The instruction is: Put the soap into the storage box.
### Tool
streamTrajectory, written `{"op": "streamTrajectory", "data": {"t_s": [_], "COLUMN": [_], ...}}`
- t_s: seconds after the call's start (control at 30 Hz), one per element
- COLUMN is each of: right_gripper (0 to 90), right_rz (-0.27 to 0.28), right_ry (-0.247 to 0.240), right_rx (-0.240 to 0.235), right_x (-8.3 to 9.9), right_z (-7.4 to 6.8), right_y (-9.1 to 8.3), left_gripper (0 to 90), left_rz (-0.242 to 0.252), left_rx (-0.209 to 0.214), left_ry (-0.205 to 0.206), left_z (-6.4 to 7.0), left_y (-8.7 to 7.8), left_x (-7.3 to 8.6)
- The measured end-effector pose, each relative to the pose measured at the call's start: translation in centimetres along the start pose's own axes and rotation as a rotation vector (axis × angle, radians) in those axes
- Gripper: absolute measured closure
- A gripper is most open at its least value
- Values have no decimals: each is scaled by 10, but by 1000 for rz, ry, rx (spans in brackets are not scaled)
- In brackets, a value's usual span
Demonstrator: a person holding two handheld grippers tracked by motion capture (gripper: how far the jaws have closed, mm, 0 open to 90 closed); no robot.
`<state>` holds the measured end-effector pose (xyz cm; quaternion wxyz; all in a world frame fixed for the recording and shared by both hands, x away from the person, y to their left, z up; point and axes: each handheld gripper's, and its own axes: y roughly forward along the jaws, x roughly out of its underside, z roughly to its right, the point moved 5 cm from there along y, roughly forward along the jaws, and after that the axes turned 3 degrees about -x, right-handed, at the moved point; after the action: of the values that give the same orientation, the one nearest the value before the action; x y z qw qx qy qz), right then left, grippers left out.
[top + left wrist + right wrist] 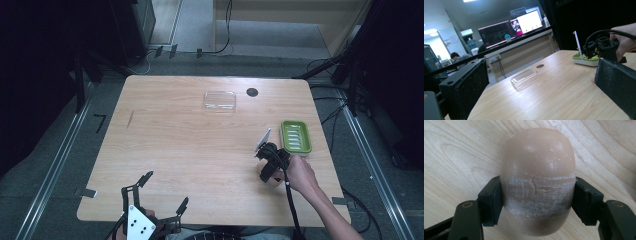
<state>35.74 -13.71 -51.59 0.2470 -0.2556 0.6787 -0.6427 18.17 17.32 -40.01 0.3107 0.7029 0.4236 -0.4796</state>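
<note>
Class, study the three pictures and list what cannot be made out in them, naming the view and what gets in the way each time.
- Underside of the beige oval soap bar: right gripper view, its own bulk covers it.
- Soap in the high view: the right gripper and the hand cover it.
- Left gripper: high view, bottom edge cuts off its body.
- Green soap dish: left gripper view, the right gripper hides part.
- Monitor screens: left gripper view, too small to read.
</note>
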Motion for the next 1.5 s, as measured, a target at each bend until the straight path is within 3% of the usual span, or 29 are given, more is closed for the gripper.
{"op": "streamTrajectory", "data": {"t_s": [1.1,1.5], "right_gripper": [334,334], "right_rz": [6,9], "right_ry": [25,58], "right_rx": [-12,-15], "right_x": [16,25], "right_z": [19,32], "right_y": [-32,-41], "left_gripper": [0,0], "left_rz": [-1,-1], "left_rx": [4,5], "left_ry": [3,6], "left_z": [1,1], "left_y": [1,1], "left_x": [0,0]}}
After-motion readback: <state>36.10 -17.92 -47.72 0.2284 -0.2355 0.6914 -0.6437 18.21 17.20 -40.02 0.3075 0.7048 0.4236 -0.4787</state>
